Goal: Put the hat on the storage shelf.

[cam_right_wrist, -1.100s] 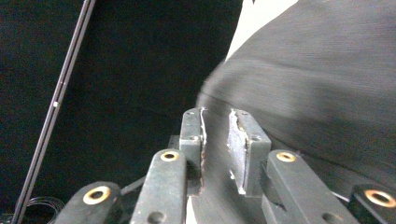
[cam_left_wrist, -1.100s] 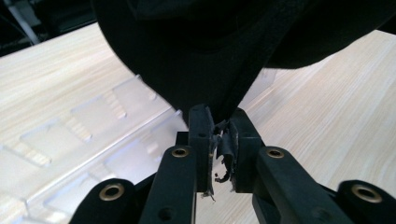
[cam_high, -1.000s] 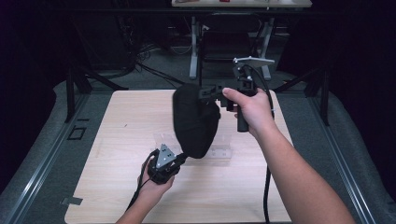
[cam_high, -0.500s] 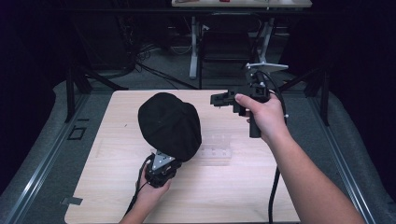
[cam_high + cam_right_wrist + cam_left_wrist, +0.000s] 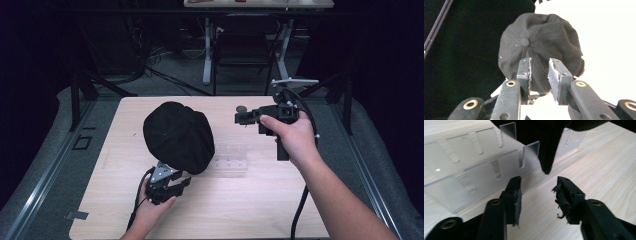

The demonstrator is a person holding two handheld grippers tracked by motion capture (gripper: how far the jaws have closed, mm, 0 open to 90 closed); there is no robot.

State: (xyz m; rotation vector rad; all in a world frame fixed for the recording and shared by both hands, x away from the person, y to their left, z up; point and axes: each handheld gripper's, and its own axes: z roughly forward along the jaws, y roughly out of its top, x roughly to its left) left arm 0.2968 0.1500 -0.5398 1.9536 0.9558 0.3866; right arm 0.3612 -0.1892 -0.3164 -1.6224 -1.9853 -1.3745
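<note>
- The black cap (image 5: 178,136) now sits crown-up on the clear acrylic stand (image 5: 231,159), near the middle of the wooden table (image 5: 260,200). I read the job as getting it perched there, and that part looks done.
- My left gripper (image 5: 170,186) is just below the cap's near edge. Its jaws have just been opening, and in the left gripper view they stand apart with nothing between them. A point of the cap's fabric (image 5: 547,157) hangs just ahead of the pads (image 5: 515,195). So the left claw is released, which is why the cap rests on its own weight.
- My right gripper (image 5: 245,118) is held off to the cap's right, well apart from it and pointing at it. Its jaws have also just been opening. In the right gripper view they frame the cap (image 5: 541,47) at a distance, empty.
- The slotted uprights of the stand (image 5: 474,170) show beneath the fabric in the left gripper view, so the cap drapes over the stand rather than lying flat on the wood.
- I judge the next concern is whether it stays balanced. I'd back both hands away gently.
</note>
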